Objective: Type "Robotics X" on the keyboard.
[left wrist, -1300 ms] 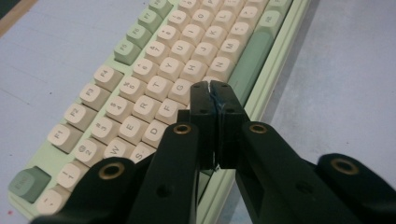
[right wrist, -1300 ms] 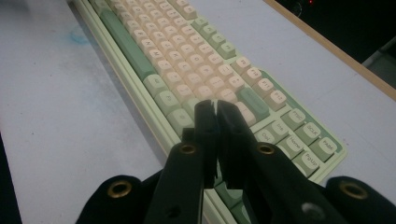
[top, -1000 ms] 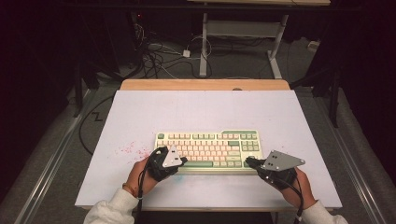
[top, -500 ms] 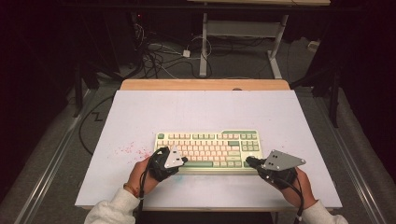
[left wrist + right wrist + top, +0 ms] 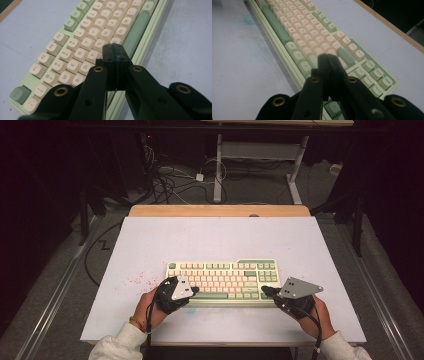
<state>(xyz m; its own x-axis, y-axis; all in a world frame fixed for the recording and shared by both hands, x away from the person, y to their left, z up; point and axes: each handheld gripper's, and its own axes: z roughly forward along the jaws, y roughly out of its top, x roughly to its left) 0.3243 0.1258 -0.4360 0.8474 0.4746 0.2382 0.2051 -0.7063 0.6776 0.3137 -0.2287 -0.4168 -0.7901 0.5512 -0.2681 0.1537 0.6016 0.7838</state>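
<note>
**Both grippers poised over the keys, typing barely judged begun**

I had the left gripper (image 5: 115,50) with its jaws pressed together, nothing between them, the tips hanging over the keyboard (image 5: 82,42) just ahead of the F and G keys, with the green space bar (image 5: 137,30) off to the jaws' right. My right gripper (image 5: 328,60) was likewise closed on nothing, its tips above the right end of the letter block, the green key (image 5: 345,56) just to their right and the navigation cluster beyond that. From the high view the keyboard (image 5: 222,277) lay between the two grippers on the white table (image 5: 215,237), near its front edge.

I judged the work to be pressing keys with the closed tips, and I could not say how much was done: nothing showed typed output.

I couldn't tell whether either tip touched a key or hovered; the jaws hid the keys directly beneath. The legends in the right gripper view were blurred.
</note>
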